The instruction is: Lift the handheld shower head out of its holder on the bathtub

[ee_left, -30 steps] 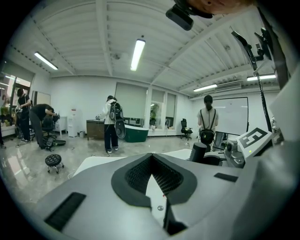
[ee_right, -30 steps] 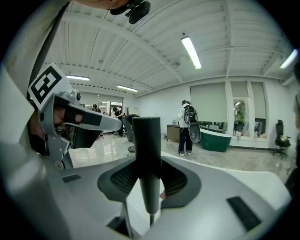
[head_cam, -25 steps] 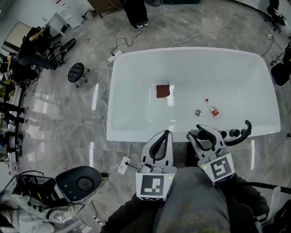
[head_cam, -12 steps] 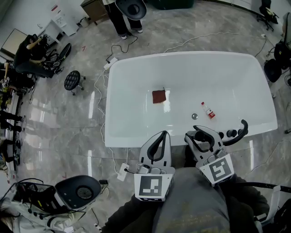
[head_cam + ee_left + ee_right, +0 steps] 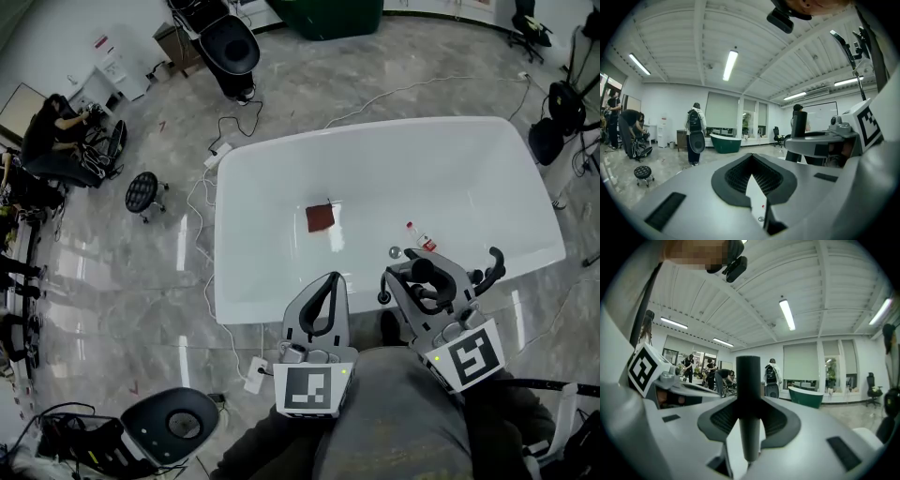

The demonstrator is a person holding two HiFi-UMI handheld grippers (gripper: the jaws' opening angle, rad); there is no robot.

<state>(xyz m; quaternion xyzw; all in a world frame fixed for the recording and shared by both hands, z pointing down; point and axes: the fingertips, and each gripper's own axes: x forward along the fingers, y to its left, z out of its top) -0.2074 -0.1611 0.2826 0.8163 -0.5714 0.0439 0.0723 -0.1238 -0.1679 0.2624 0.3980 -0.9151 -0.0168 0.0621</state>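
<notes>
The black shower head handle [image 5: 750, 399] stands upright between the jaws of my right gripper [image 5: 750, 427], which is shut on it. In the head view that gripper [image 5: 419, 277] hovers above the near rim of the white bathtub [image 5: 230, 305], with the dark handle [image 5: 421, 270] clamped at its tip. A black curved faucet [image 5: 495, 261] and its knobs [image 5: 476, 276] sit on the rim just to the right. My left gripper [image 5: 323, 289] hangs over the near rim to the left; its jaws [image 5: 752, 161] are shut with nothing between them.
Inside the tub lie a red cloth [image 5: 320, 217], a small bottle [image 5: 421, 240] and the drain [image 5: 395, 252]. Cables and a power strip [image 5: 255, 369] run over the marble floor on the left. A black stool [image 5: 142, 190] and several people are farther off.
My right gripper has risen with the black handle in it and now looks larger in the head view. The left gripper rose slightly. The tub has shifted in the picture as the head moved.
</notes>
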